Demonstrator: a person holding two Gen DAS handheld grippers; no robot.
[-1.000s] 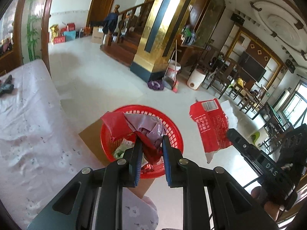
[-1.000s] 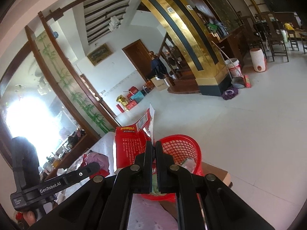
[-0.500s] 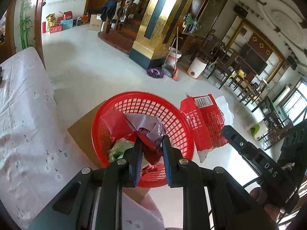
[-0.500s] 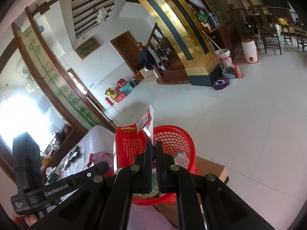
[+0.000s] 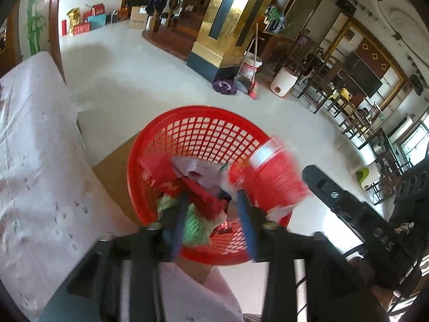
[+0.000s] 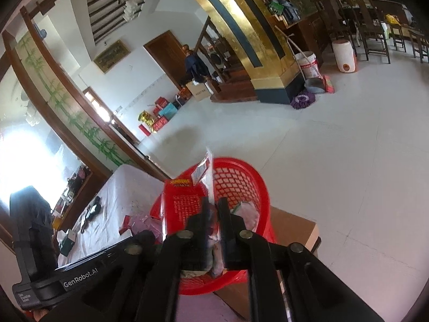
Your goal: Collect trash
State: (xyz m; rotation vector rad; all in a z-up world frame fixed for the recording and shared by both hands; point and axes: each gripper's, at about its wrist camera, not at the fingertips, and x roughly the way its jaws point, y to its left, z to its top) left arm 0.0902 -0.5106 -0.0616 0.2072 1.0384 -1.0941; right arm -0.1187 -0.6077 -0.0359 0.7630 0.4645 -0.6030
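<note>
Red packet (image 6: 182, 204): light, thin, crinkly film, slippery; pinch edge. Right hand-held gripper (image 6: 213, 209) clamped on it above red basket (image 5: 203, 123). Left hand-held gripper (image 5: 211, 209) spread apart; wrappers (image 5: 195, 174) in basket at 12 o'clock.

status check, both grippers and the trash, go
Left gripper open over red basket. Right gripper shut on red packet, above basket. Nothing blocking.

I see the right gripper (image 6: 213, 209) just above the red basket (image 6: 249, 187), its fingers pinching a red snack packet (image 6: 182, 201) that stands upright over the basket's near-left rim. The basket sits on a brown cardboard box (image 6: 292, 228). Left of the basket, the left gripper (image 6: 128, 241) reaches toward it.
</note>
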